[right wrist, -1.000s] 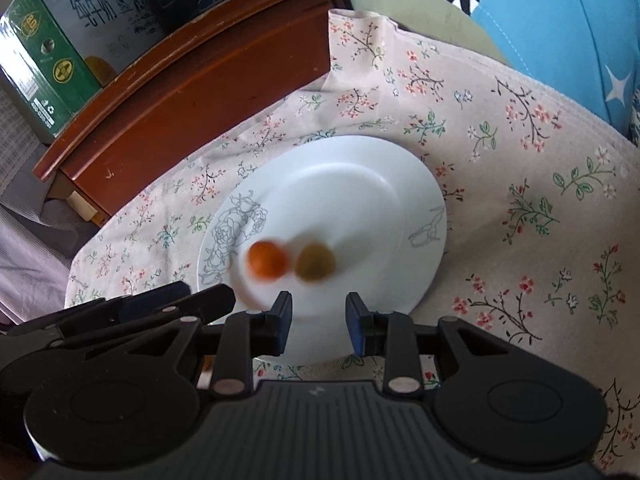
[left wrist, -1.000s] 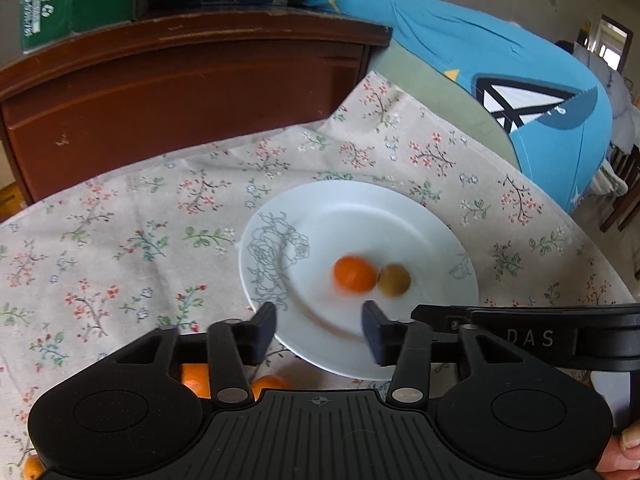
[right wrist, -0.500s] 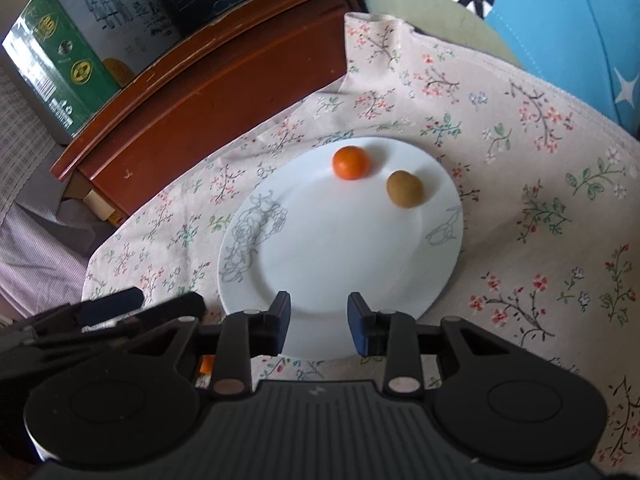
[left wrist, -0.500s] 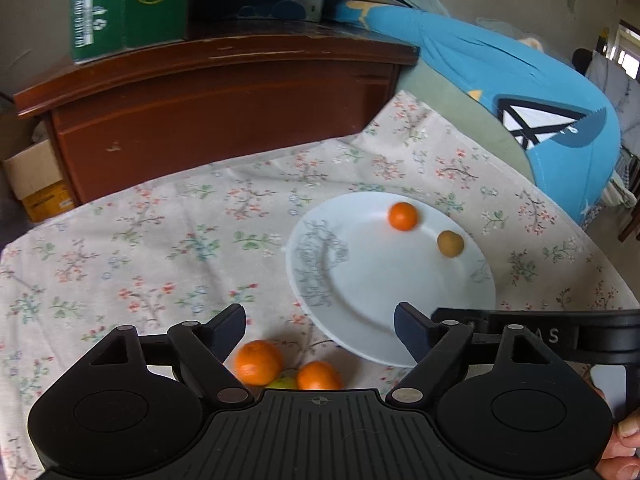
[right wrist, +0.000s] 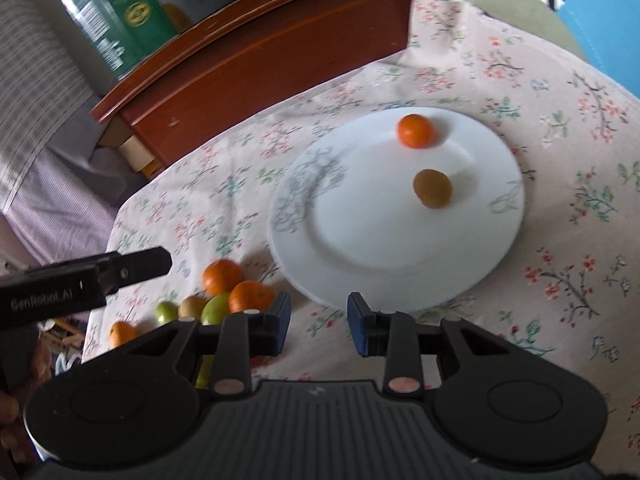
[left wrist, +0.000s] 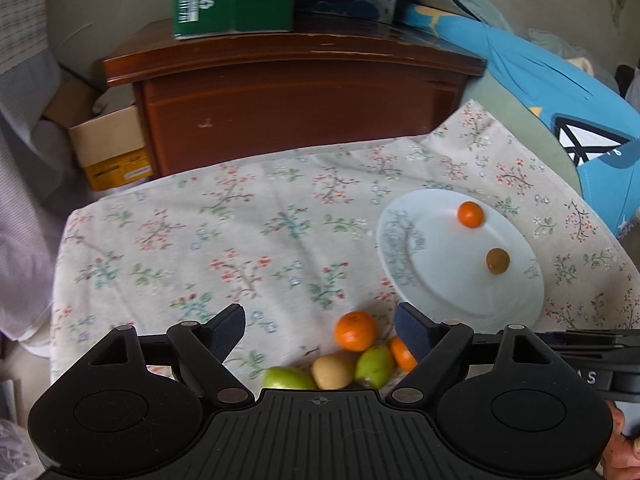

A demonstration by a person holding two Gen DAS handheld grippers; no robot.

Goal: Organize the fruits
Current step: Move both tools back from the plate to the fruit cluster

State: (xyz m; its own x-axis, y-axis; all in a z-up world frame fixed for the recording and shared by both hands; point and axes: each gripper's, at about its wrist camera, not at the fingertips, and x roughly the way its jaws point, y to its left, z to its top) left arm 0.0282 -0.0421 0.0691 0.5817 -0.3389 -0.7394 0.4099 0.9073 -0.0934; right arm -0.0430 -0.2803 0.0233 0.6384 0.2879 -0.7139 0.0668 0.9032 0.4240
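The left gripper [left wrist: 320, 330] gapes wide and empty above a heap of round oranges [left wrist: 356, 331] and smooth green fruit [left wrist: 375, 365] on the flowered cloth [left wrist: 200, 240]. The right gripper [right wrist: 319, 318], parted and empty, faces the glossy white plate [right wrist: 360, 240], which holds one orange [right wrist: 415, 131] and a dull brown fruit [right wrist: 432, 189].

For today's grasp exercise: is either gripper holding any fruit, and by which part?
Nothing is held. The left gripper and right gripper are both open and empty.
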